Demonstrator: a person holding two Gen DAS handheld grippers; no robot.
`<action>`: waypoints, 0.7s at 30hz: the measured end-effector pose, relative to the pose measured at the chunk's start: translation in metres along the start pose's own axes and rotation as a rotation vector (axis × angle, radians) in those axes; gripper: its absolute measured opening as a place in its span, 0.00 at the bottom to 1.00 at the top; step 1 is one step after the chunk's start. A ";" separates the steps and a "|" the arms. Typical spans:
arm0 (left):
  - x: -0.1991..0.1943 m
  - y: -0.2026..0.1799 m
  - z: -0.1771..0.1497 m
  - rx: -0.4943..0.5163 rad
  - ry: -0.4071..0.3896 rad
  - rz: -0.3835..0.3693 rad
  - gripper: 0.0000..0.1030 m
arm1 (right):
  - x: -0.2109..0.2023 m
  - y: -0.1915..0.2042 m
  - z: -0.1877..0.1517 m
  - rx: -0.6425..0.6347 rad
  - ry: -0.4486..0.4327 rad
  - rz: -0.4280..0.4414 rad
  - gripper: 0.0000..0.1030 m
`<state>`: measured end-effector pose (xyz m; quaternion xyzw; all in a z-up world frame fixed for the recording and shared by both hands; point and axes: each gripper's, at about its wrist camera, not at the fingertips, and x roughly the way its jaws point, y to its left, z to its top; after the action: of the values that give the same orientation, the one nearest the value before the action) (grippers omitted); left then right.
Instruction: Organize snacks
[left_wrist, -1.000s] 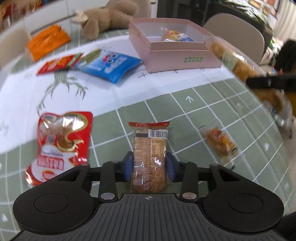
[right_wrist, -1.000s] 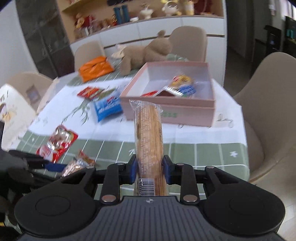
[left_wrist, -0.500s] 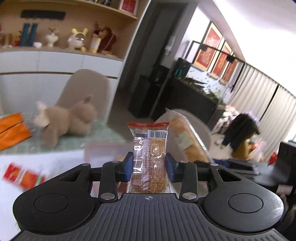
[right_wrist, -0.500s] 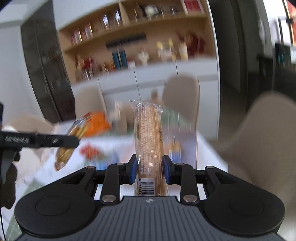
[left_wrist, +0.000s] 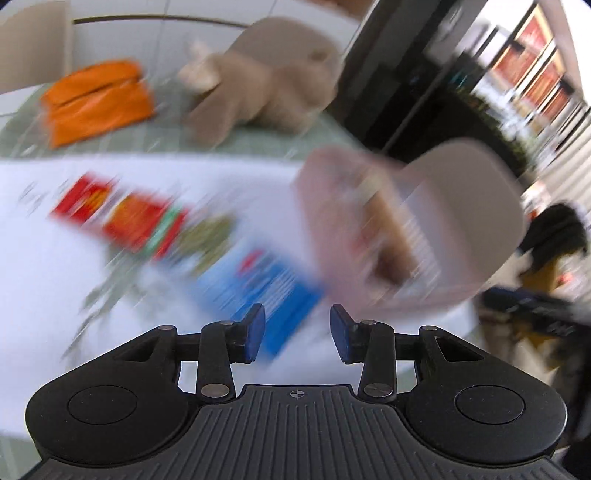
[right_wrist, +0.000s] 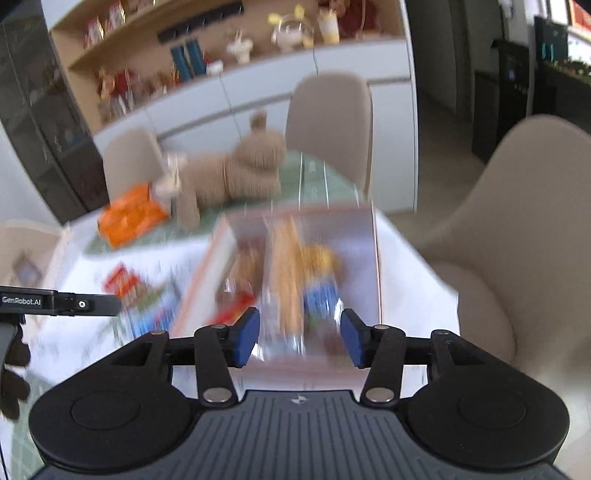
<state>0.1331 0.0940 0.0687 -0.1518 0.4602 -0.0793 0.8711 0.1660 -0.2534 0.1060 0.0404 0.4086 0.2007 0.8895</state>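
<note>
left hand-held gripper (left_wrist: 297, 334): jaws apart, empty | right hand-held gripper (right_wrist: 299, 338): apart, empty, above pink box (right_wrist: 373, 266)

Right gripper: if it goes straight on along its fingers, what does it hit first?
Most likely the pink box and the snacks in it: the long biscuit pack lies right ahead of the open right gripper. The frame is motion-blurred, so depth is uncertain.

Dining room. Beige upholstered chairs (right_wrist: 330, 122) stand around a table (right_wrist: 406, 258) covered in white and green cloth. A white cabinet (right_wrist: 258, 92) runs along the far wall beneath a wooden shelf (right_wrist: 236, 22) of figurines. Dark cabinets (right_wrist: 517, 74) line the right side; framed red pictures (left_wrist: 532, 62) hang there.
</note>
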 end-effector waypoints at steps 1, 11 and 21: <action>-0.001 0.008 -0.011 0.015 0.013 0.035 0.41 | 0.001 0.002 -0.011 -0.020 0.021 -0.003 0.47; -0.060 0.063 -0.097 -0.115 -0.027 0.233 0.41 | -0.008 0.062 -0.120 -0.185 0.208 0.115 0.58; -0.063 0.035 -0.129 -0.068 -0.063 0.211 0.43 | -0.013 0.120 -0.169 -0.360 0.242 0.143 0.23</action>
<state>-0.0091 0.1200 0.0369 -0.1344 0.4487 0.0332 0.8829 -0.0059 -0.1639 0.0316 -0.1144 0.4659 0.3363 0.8104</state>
